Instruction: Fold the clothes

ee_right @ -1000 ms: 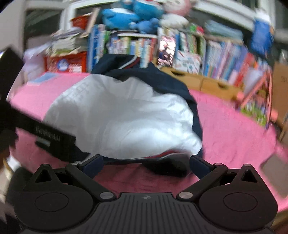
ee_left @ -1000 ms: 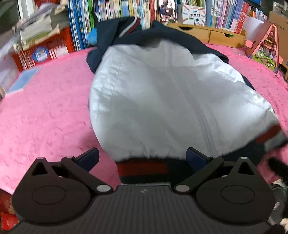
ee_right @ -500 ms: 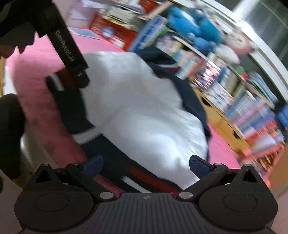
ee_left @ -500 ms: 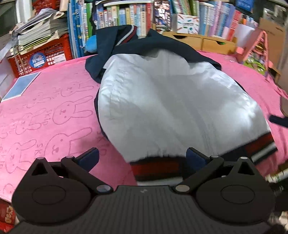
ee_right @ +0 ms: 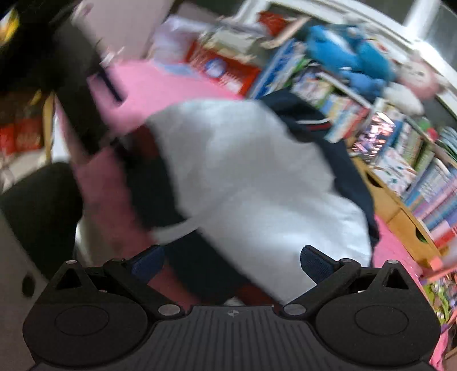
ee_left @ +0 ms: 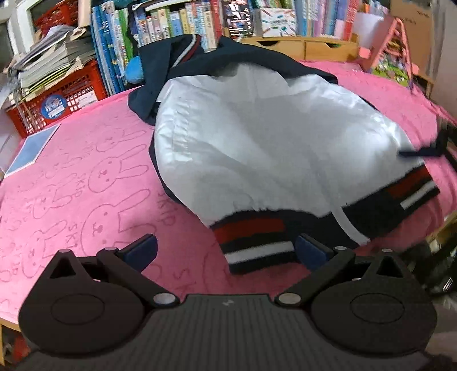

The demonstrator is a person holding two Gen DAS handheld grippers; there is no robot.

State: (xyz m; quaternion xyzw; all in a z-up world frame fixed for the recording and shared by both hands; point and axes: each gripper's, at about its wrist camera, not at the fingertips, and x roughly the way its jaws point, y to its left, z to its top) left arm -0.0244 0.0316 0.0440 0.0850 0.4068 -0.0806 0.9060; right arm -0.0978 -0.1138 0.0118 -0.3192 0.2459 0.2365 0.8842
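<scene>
Jacket point(ee_left: 271, 137) lies centre frame on the pink bunny-print cover point(ee_left: 71, 177), white lining up, striped hem toward me, so I judge it's laid out for a fold. My left gripper point(ee_left: 225, 251) is spread wide, empty, w/ the hem band between its tips. Right gripper point(ee_right: 231, 261) also spread wide, nothing held; view blurred. Bookshelf point(ee_left: 177, 22) upper frame, red crate point(ee_left: 65, 94) upper left.

the left wrist view sits low at the near edge of the pink cover point(ee_left: 85, 177), facing far toward the bookshelf point(ee_left: 182, 22). the right wrist view, blurred and tilted, looks in close from the near right, facing far-left. both share the jacket point(ee_left: 271, 137) point(ee_right: 257, 177) and the bookshelf point(ee_right: 400, 148).
</scene>
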